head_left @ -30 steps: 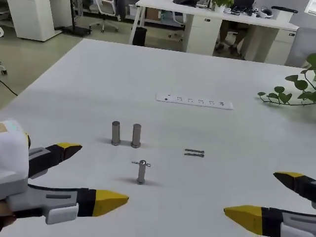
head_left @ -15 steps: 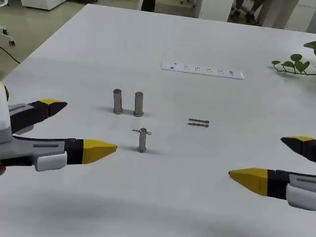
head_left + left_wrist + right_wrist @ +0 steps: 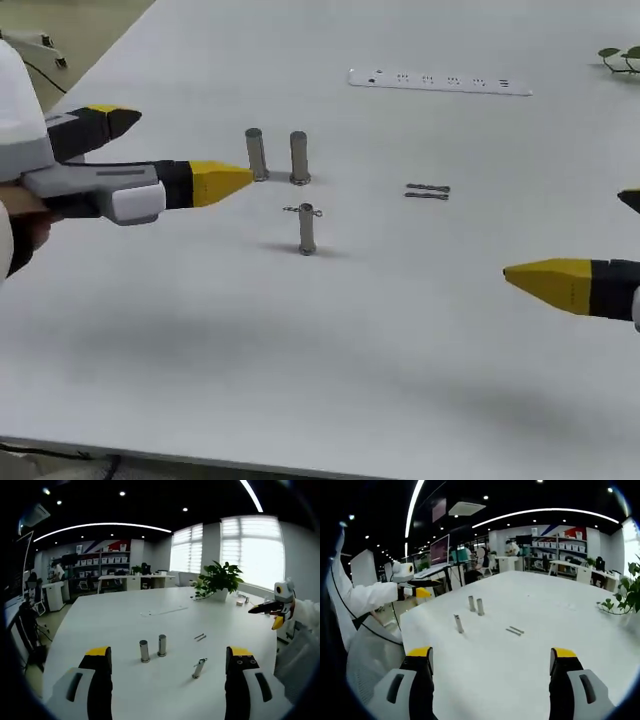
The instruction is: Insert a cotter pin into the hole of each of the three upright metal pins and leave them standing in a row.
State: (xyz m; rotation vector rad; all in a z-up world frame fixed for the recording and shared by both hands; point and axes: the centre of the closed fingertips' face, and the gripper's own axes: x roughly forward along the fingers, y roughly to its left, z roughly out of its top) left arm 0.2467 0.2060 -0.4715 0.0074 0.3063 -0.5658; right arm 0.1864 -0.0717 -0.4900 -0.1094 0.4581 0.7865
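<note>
Two bare metal pins [image 3: 256, 154] [image 3: 299, 158] stand side by side on the white table [image 3: 330, 330]. A third upright pin [image 3: 307, 230] stands nearer, with a cotter pin [image 3: 301, 210] through its top. Two loose cotter pins [image 3: 428, 191] lie to the right of them. My left gripper [image 3: 180, 150] is open, hovering left of the pins with nothing between its fingers. My right gripper [image 3: 590, 245] is open at the right edge, well away from the pins. In the left gripper view the pair of pins [image 3: 152, 650] and the pinned one [image 3: 199, 668] lie ahead.
A white power strip [image 3: 440, 82] lies farther back on the table. Plant leaves [image 3: 620, 55] reach in at the far right corner. The table's near edge [image 3: 250, 460] runs along the bottom. A person's white sleeve [image 3: 362, 597] shows in the right gripper view.
The head camera has tilted down, so everything sits higher in the picture. My left gripper has come up and closer to the two bare pins. The pins have not moved.
</note>
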